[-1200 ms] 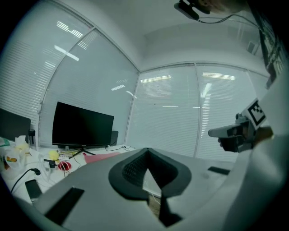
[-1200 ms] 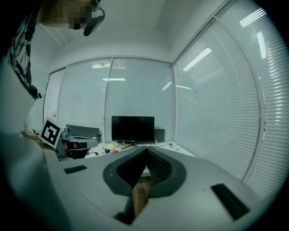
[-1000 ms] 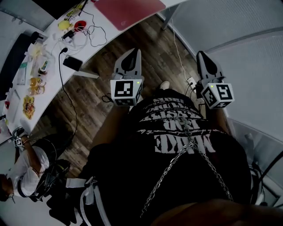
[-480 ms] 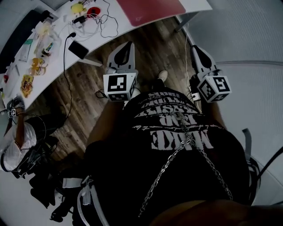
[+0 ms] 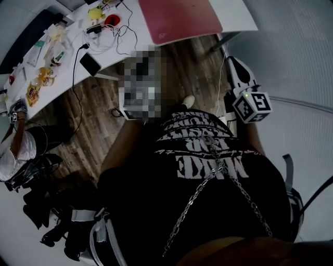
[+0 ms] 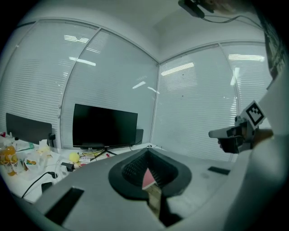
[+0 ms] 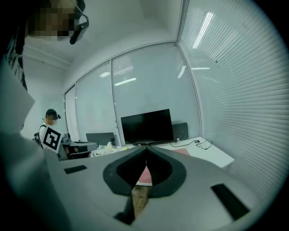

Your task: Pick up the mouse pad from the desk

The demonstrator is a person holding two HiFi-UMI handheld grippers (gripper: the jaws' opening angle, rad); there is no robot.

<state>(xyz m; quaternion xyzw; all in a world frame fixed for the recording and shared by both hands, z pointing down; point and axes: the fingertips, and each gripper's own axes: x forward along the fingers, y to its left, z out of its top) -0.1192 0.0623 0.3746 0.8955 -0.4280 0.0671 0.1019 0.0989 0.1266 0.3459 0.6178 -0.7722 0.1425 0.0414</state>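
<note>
A flat red rectangular mouse pad (image 5: 179, 20) lies on the long white desk (image 5: 235, 13), a black phone (image 5: 89, 63) sits at the desk's near edge, and the right gripper (image 5: 232, 61) hangs just off the desk's corner.

Mouse pad (image 5: 179, 21), far end cut off by head view's top edge.

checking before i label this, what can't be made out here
- mouse pad: head view, the top edge cuts off its far end; each gripper view shows only a sliver past its own shut jaws.
- left gripper: head view, covered by a mosaic patch.
- desk clutter: head view, too small and dark to name.
</note>
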